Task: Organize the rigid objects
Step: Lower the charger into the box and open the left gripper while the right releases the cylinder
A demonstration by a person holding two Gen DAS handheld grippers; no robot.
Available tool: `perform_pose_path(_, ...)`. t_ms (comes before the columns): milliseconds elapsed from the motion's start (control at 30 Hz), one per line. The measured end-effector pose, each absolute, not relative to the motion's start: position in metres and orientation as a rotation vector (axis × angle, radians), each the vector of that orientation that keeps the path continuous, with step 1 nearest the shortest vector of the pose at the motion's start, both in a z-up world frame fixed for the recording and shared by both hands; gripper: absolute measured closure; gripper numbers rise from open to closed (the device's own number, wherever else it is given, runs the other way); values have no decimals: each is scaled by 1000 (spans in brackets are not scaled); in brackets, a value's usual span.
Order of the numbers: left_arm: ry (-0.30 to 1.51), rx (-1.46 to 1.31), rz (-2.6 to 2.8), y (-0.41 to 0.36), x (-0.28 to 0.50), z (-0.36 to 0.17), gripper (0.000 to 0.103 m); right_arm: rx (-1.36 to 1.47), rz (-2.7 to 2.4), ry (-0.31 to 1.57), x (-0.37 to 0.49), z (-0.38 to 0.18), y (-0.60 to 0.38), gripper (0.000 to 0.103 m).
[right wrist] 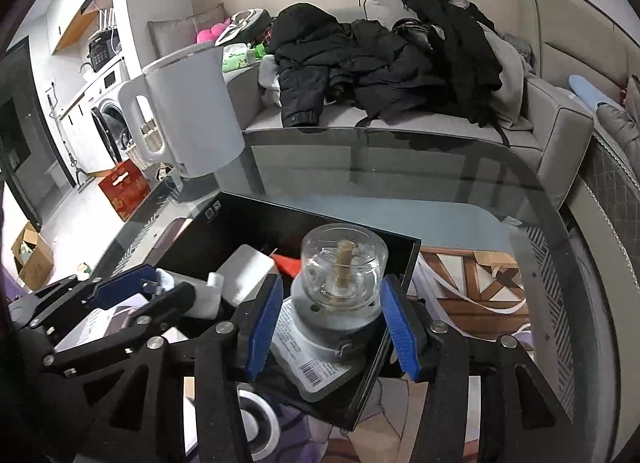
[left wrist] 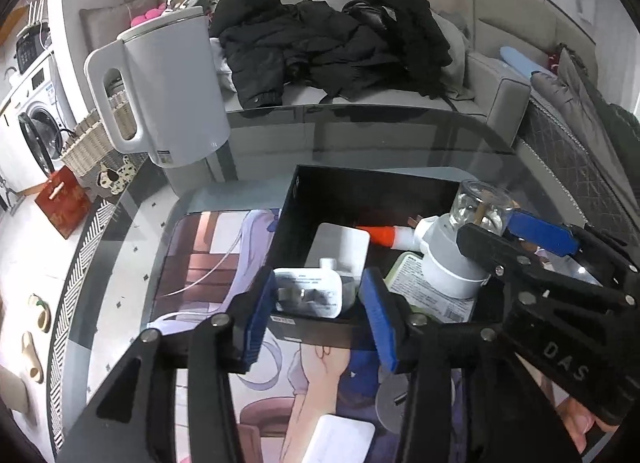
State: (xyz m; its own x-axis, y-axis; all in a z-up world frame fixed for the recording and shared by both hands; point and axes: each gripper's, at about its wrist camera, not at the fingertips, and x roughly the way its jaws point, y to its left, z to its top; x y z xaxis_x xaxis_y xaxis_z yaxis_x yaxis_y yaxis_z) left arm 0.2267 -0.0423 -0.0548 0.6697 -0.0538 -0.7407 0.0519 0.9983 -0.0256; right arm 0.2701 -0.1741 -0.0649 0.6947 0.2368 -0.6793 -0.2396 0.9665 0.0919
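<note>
The glass jar [right wrist: 344, 259] can be tipped inside the black box [right wrist: 248, 219] if it is brushed by the released right gripper [right wrist: 332, 327]; the left gripper [left wrist: 316, 311] is also held released.

The left gripper [left wrist: 318, 313] is hovering with its blue-padded jaws spread apart — nothing between them is being gripped. The right gripper [right wrist: 332, 329] is reaching in from the right, its jaws also standing open — pads clear on both sides.
</note>
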Motion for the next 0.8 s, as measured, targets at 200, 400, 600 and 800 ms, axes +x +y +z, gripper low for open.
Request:
perform_pose_path(200, 732, 10, -24, -43, 206, -26, 44, 9, 282, 712, 255, -48, -180, 51)
perform_pose_path(400, 727, 65, 25, -37, 186, -11, 43, 0, 316, 657, 225, -26, -187, 50)
perform_pose_path(600, 760, 142, 19, -33, 161, -23, 40, -40, 360, 701, 197, -28, -186, 46)
perform_pose_path(800, 841, 143, 57, -23, 140, -48, 29, -87, 402, 787, 177, -53, -181, 46)
